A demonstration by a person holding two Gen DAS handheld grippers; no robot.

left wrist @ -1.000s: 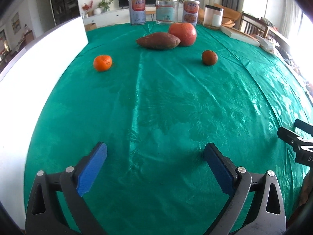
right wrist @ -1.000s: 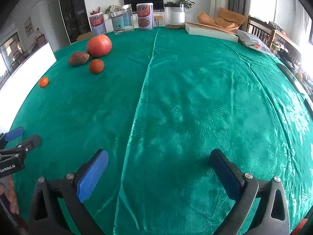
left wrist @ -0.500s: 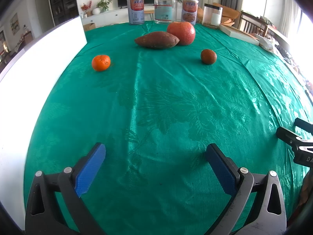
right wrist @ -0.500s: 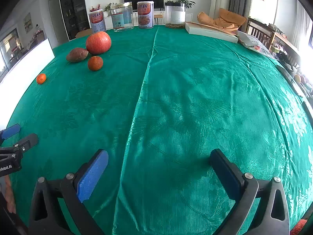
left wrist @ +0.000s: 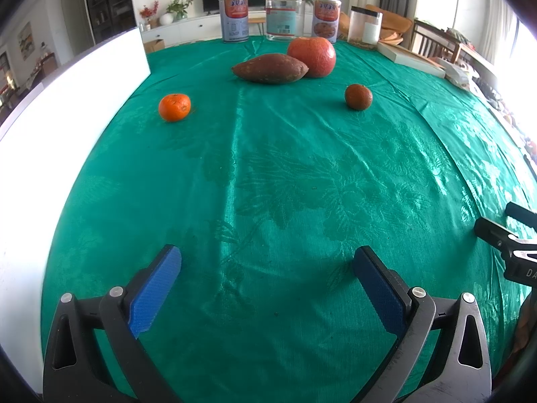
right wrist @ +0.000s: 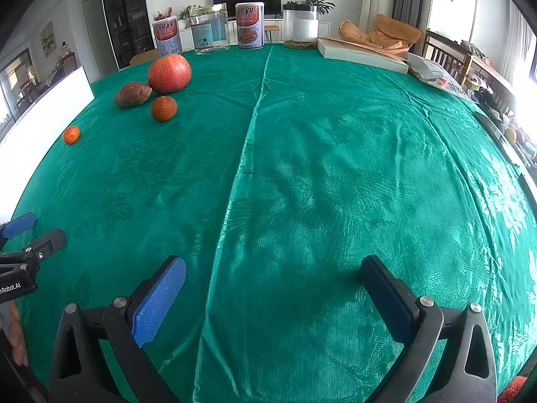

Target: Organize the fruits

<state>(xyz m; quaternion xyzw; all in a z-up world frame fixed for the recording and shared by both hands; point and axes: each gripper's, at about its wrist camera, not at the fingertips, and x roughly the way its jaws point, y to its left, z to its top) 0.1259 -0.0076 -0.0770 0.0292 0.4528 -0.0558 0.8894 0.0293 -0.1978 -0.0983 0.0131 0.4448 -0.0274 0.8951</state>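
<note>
A green patterned tablecloth (left wrist: pixel 285 174) is covering the big table, sunlight glaring in from the window side. Both the left gripper (left wrist: pixel 266 262) and the right gripper (right wrist: pixel 272 270) are hovering wide apart, holding nothing. Far ahead, a sweet potato (left wrist: pixel 270 68) is lying against what looks like a pomegranate (left wrist: pixel 312 56), two tangerines (left wrist: pixel 174 107) (left wrist: pixel 358 96) sitting apart nearer. Tins and jars (right wrist: pixel 248 25) are lining the far edge.

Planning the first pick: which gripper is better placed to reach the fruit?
Probably left. The left gripper faces the bright orange, dark orange and the rest straight ahead, jaws open. The right gripper sees them far off to its left.
</note>
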